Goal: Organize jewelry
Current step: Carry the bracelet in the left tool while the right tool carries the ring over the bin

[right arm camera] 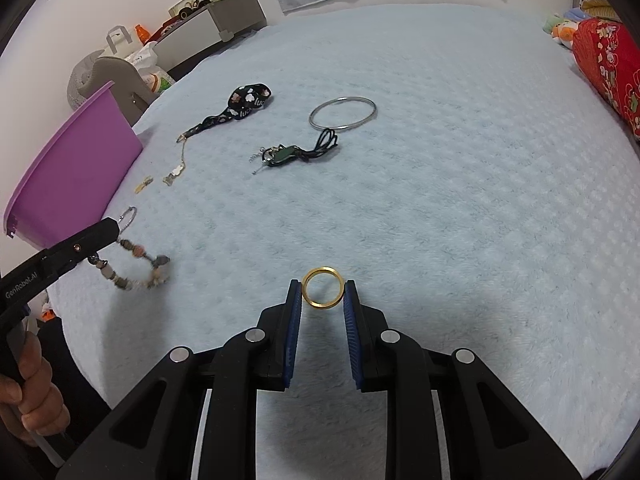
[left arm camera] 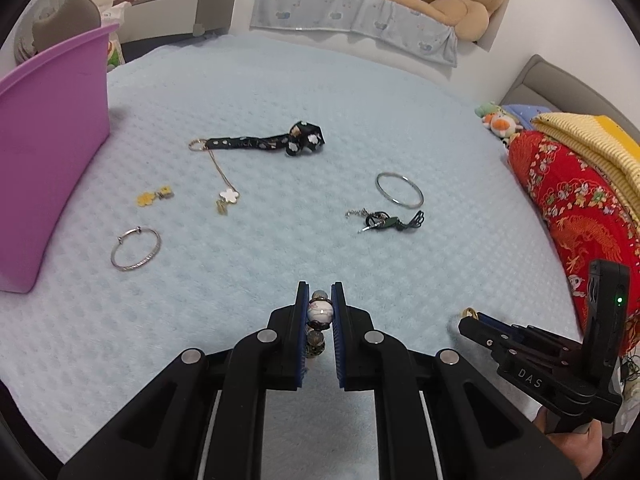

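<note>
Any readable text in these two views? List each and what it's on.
"DAS": side of the right gripper body, left wrist view.
"GenRobot.AI": side of the left gripper body, right wrist view.
"luc...": black lanyard, partly folded, rest unreadable.
Bottles and boxes on the grey cabinet: too small to read.

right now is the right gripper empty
No, the right gripper is shut on a gold ring, pinched between its blue pads above the light blue blanket.

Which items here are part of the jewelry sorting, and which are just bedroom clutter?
Job: beaded bracelet in left gripper; gold ring in right gripper; silver bangle; clover necklace; purple bin.
Clutter: teddy bear; red quilt.
</note>
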### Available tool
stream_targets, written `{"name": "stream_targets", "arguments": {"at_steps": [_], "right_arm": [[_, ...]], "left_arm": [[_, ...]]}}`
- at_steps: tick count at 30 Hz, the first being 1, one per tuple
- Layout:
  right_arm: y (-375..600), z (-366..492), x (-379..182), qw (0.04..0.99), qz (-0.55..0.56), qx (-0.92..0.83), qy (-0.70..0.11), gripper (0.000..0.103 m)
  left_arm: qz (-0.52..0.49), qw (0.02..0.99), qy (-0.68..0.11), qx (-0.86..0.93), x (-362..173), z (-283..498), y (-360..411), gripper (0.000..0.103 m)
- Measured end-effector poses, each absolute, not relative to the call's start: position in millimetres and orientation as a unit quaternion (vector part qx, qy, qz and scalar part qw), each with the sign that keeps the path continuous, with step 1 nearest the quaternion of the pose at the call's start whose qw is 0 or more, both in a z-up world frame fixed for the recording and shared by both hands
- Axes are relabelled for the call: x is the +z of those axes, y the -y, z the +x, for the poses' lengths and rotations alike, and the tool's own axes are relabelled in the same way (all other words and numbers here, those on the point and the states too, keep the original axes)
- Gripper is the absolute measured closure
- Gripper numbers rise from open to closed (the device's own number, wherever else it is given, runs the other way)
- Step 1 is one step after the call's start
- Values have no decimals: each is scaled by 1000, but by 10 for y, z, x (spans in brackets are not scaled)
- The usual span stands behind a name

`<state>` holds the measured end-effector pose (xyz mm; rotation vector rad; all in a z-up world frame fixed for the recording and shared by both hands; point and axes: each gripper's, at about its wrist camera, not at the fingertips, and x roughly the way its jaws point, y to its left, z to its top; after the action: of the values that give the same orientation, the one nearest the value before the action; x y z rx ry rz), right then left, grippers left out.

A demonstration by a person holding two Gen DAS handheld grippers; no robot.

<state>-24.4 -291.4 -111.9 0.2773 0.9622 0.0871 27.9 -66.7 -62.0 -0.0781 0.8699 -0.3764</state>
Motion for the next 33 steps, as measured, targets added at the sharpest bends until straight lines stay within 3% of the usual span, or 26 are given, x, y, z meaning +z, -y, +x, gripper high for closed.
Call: {"name": "stream_targets", "arguments": {"at_steps": [11, 33], "right_arm": [[2785, -235, -796, 884, 136, 53, -444, 82], [1265, 597, 614, 907, 79, 207, -359, 82]], "left_arm": [[-45, 899, -394, -184, -277, 251, 483, 92], [-56, 945, -287, -142, 1277, 446, -759, 92]]}}
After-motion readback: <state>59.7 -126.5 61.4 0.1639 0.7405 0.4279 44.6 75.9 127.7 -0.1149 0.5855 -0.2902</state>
